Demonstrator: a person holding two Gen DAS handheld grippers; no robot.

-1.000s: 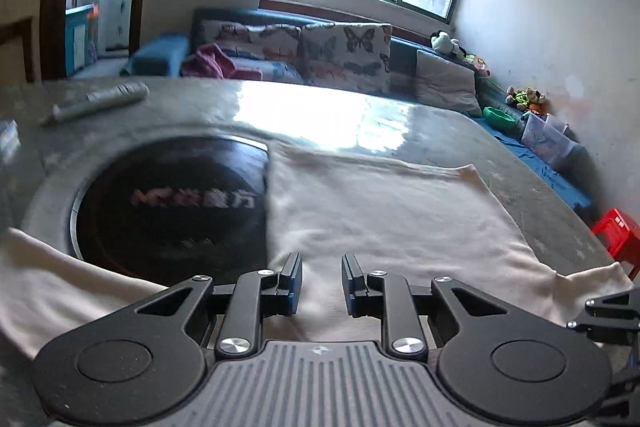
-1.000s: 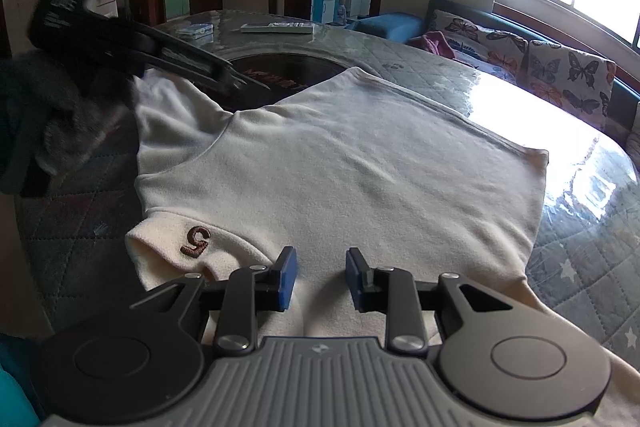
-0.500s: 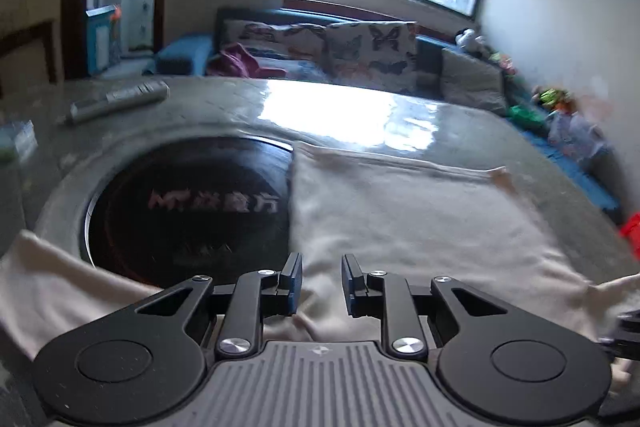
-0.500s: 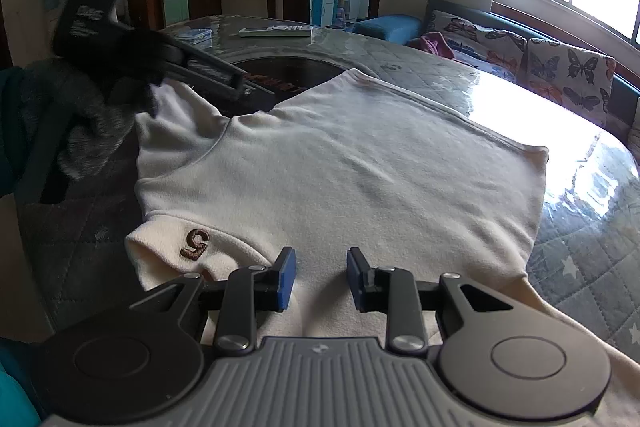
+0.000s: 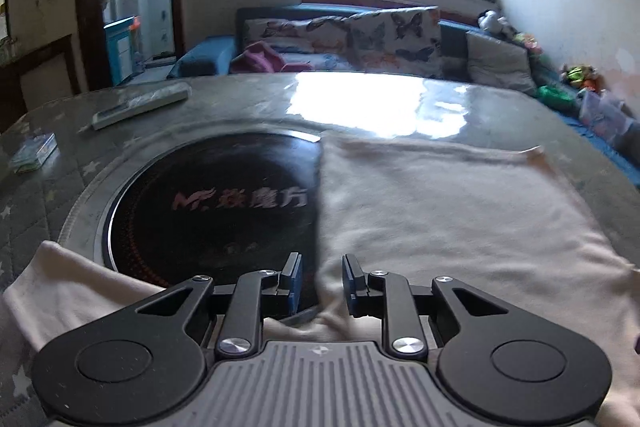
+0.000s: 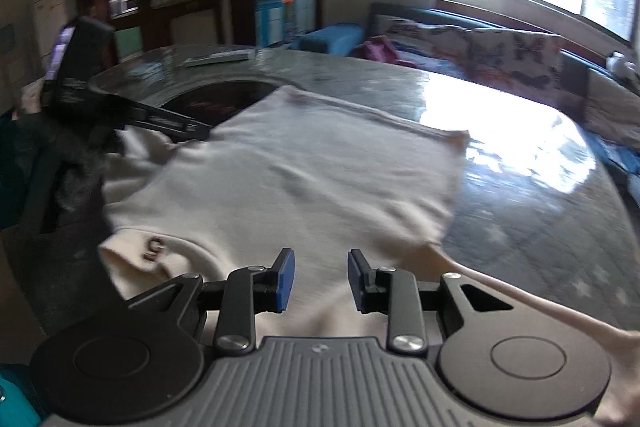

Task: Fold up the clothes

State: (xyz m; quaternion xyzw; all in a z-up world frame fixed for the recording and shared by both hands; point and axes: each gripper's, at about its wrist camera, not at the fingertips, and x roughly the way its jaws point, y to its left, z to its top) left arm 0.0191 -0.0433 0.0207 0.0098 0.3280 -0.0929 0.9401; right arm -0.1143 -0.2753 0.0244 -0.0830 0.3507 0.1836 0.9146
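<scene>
Both wrist views are shifting since a second ago: left gripper is sliding toward the shirt's left side seam, now sitting over that edge beside the black hob; right gripper is widening its jaws and pulling toward the table's near edge, with motion blur in its view.

Left jaws are standing apart, cloth bunching up between them but not pinched. Right jaws are also apart, nothing between the pads, hovering over the shirt near the collar with the "5" tag.

Shirt is lying spread flat on the table, hem toward the far edge, one sleeve trailing off at the near right.

My read: both grippers are lining up for a shoulder-end grab. Remote is well clear at the far left.
</scene>
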